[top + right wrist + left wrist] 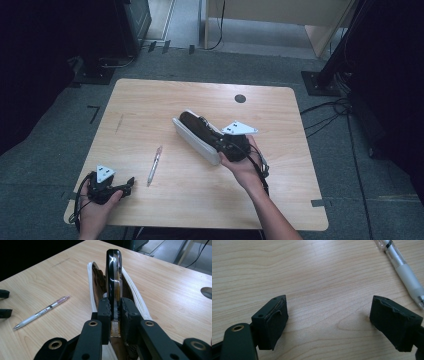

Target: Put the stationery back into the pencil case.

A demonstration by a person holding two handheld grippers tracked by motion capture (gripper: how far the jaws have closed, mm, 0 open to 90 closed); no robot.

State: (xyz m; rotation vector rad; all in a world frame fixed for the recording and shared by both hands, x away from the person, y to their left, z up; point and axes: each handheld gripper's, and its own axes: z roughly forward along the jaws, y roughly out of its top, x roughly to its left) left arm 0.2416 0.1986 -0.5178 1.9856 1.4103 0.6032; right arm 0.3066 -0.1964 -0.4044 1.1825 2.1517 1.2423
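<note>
The right hand-held gripper point(116, 311) pinches a glossy black, flat, round-ended object point(113, 272) on edge, inside an open white case point(135, 298) with ribbed rims and a brown lining, at the frame's middle in the high view. The left hand-held gripper point(329, 322), its matte black pads point(275, 320) spread wide apart, rests low at lower left over the pale wood-grain surface point(150, 107). A slim white-and-clear pen point(154, 165) lies between the two, just beside the left one.
</note>
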